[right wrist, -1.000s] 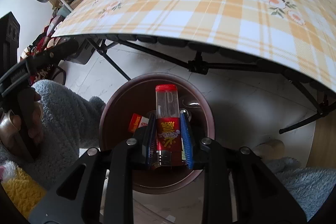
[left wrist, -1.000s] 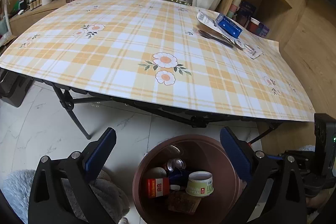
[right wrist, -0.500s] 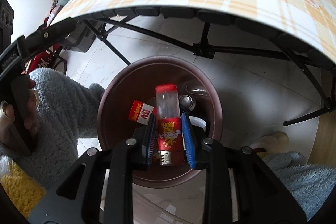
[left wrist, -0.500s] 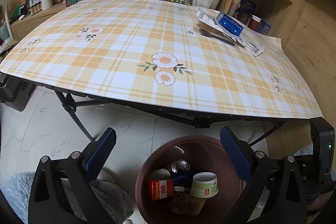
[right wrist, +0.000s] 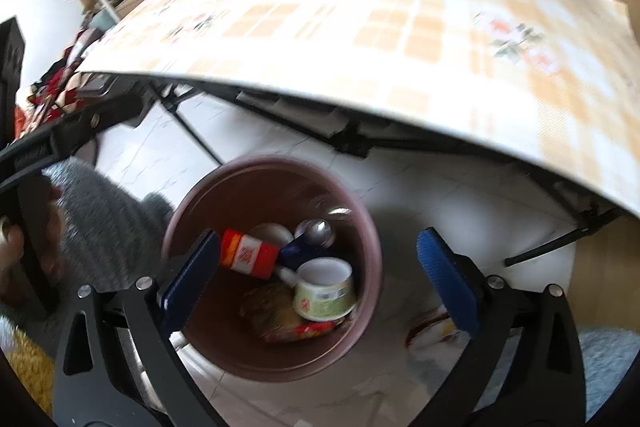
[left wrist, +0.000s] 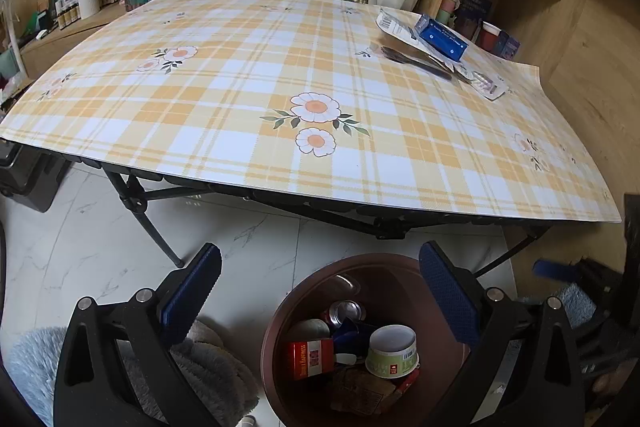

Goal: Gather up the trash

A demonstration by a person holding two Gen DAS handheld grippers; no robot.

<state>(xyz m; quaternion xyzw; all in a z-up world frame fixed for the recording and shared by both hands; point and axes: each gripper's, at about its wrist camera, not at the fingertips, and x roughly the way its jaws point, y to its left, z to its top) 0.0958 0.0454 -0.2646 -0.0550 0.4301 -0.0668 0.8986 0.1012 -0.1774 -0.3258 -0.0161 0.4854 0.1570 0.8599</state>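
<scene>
The right gripper (right wrist: 316,275) is hanging above the round brown plastic bin (right wrist: 370,259) on the white floor, its blue-padded jaws opening wide with nothing gripped between them. Inside the bin, a red-labelled clear bottle with a red cap (right wrist: 248,254) is lying on its side beside a green-and-white paper cup (right wrist: 325,291). The left gripper (left wrist: 318,295) is hovering over the same bin, jaws spread and empty. Beyond, a blue rectangular box (left wrist: 440,34) is sitting on the yellow plaid tablecloth (left wrist: 240,75), well apart.
</scene>
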